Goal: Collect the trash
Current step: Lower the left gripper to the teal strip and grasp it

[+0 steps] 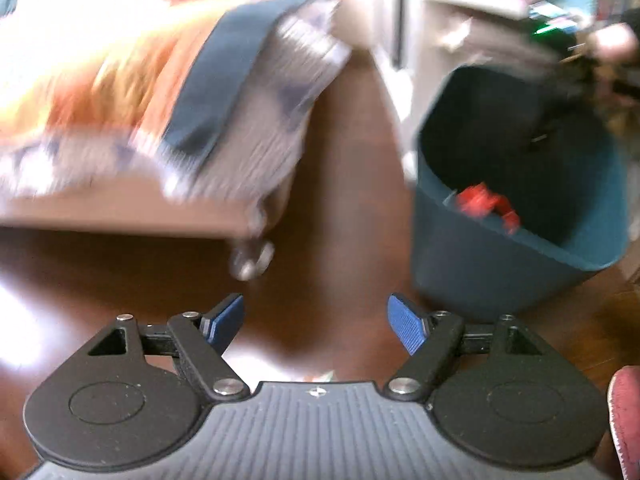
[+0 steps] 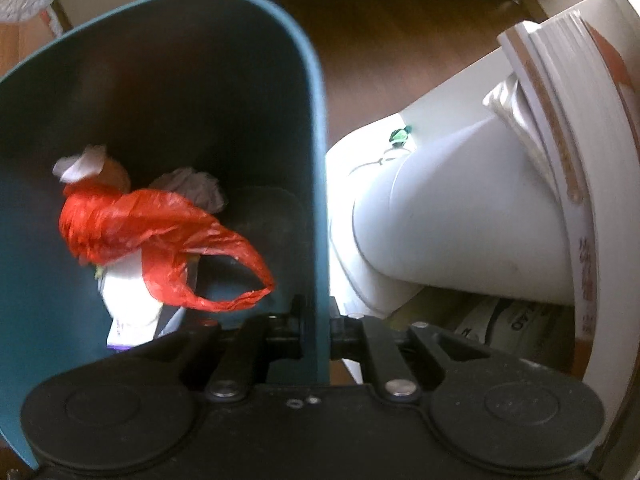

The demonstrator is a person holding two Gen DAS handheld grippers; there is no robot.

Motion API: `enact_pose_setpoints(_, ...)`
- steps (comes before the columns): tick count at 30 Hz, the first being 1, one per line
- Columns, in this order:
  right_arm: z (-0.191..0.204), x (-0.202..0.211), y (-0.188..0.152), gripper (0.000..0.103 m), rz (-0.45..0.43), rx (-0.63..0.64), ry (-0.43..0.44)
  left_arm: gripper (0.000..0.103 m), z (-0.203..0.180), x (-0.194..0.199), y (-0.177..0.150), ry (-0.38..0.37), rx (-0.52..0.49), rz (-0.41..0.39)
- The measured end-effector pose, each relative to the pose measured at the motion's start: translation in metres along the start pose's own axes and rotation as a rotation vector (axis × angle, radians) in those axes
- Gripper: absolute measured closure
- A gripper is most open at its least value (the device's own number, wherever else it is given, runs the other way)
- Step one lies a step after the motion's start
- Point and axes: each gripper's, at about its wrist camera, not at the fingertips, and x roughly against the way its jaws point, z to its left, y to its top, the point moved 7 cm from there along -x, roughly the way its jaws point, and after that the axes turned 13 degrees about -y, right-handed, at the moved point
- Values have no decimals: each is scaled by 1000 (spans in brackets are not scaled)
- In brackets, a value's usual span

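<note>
Smeared by motion in the left wrist view: striped bedding (image 1: 224, 92), a small round thing (image 1: 252, 258) under the bed edge, too blurred to name. Bin (image 1: 520, 216) far rim lost behind a dark blur; red bag (image 1: 484, 202) too small for detail. Right gripper (image 2: 316, 326) fingertips hidden by the bin wall (image 2: 316, 200) clamped between them. Carton (image 2: 128, 292) half covered by the red bag (image 2: 160, 232), print unreadable. Bin cut off at the left edge. Book-spine lettering (image 2: 586, 280) too distorted to read.
</note>
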Motion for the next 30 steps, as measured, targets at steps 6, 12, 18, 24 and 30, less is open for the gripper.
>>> enact_pose_setpoints(6,16,12,-7,91,-9,-41,18,24,21,-22,-40,69,62,85)
enact_pose_setpoints(12,37,20,-12,96,44,-59,116,24,13,-45,-76,28,45,179)
enact_pose_setpoints(18,66,25,-9,97,59,-15,141,24,2,-66,-123,-65,71,295)
enact_pose_setpoints(24,85,32,-7,96,50,35,169,24,-11,-97,-173,-82,86,413)
enact_pose_setpoints(30,81,29,-11,95,43,93,158,25,-7,-125,-199,-34,138,468)
